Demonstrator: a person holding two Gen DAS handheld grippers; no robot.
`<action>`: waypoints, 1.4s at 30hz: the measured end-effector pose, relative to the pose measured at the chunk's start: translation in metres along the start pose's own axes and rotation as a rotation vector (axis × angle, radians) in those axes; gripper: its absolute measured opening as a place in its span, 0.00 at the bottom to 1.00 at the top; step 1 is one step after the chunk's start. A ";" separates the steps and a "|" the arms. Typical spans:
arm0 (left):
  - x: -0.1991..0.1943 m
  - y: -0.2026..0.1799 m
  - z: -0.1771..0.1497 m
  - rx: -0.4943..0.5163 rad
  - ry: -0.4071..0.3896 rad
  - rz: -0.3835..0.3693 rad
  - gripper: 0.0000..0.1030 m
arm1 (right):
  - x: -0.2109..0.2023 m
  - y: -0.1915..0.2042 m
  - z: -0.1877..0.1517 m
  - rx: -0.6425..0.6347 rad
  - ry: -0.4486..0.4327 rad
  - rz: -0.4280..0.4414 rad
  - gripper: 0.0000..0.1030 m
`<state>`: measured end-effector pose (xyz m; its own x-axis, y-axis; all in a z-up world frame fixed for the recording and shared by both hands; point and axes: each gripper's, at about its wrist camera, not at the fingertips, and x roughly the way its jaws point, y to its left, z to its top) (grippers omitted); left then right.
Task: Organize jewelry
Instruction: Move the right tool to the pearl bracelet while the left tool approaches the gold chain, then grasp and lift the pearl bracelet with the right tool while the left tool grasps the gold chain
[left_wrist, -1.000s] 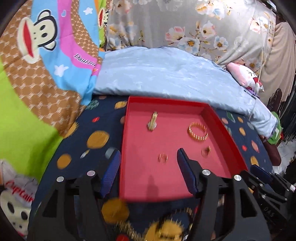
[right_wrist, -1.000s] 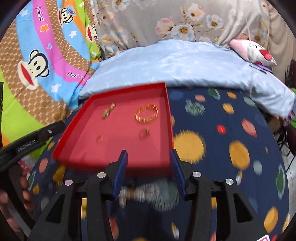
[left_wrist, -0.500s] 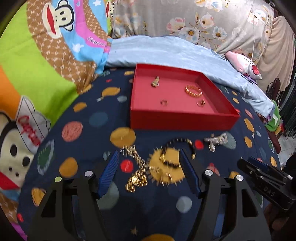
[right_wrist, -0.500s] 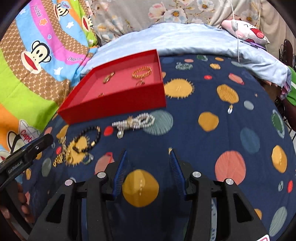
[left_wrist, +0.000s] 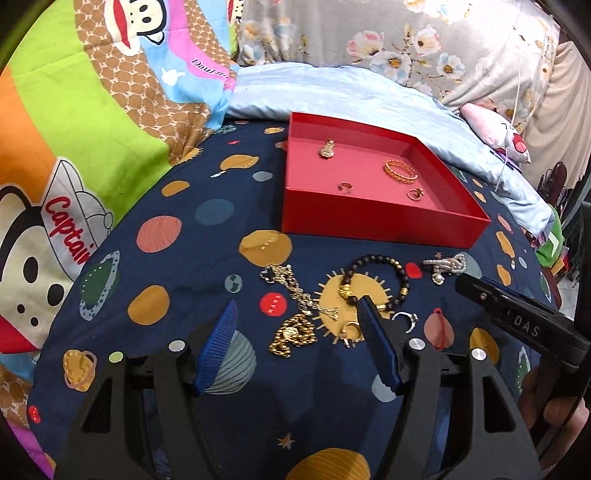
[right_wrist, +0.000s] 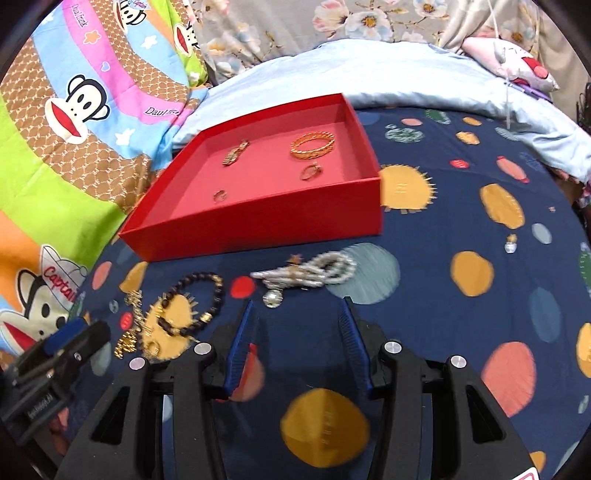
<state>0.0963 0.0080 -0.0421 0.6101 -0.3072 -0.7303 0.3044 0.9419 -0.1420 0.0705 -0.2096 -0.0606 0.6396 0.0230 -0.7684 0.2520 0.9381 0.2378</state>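
Red tray (left_wrist: 380, 221): set on the planet-print bedsheet (left_wrist: 207, 258); taken as the landmark.
Stowed in tray: gold bangle (left_wrist: 399, 171), two gold rings (left_wrist: 345, 187) (left_wrist: 415, 193) and a small gold piece (left_wrist: 327, 148) near the far wall; type of the last cannot be made out.
Loose in front of tray: gold chain necklace (left_wrist: 295, 321), black bead bracelet (left_wrist: 376, 280), pearl bracelet (right_wrist: 310, 275), a gold ring (left_wrist: 351, 330) and a silver ring (left_wrist: 405, 318).
Left gripper (left_wrist: 295, 345): jaws spread, nothing pinched; held just short of the gold chain necklace on the side away from the tray.
Right gripper (right_wrist: 297, 339): jaws spread, empty; lined up on the pearl bracelet, which lies close to the tray's near wall.
Step in hand: judged as the approach to the next loose piece; sorting is partly done.
Next move: a low, centred closure on thin, slack strands is called for, then a lift over the near wall.
Hidden or unclear: pearl bracelet is blurred in the right view; the gold ring is partly covered by a left finger (left_wrist: 376, 343); an isolated charm (right_wrist: 511, 246), well off to the tray's right, is too small to identify.
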 end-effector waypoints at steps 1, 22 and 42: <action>0.000 0.002 0.000 -0.003 -0.001 0.006 0.63 | 0.003 0.002 0.000 0.005 0.008 0.003 0.45; 0.005 0.022 0.002 -0.048 0.009 0.014 0.63 | 0.031 0.011 0.021 0.101 -0.001 -0.137 0.30; 0.012 0.004 -0.009 -0.001 0.051 -0.044 0.57 | -0.021 -0.012 -0.027 0.077 0.045 -0.061 0.16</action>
<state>0.0976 0.0090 -0.0572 0.5579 -0.3415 -0.7564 0.3296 0.9276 -0.1757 0.0347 -0.2120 -0.0637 0.5880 -0.0164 -0.8087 0.3462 0.9087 0.2333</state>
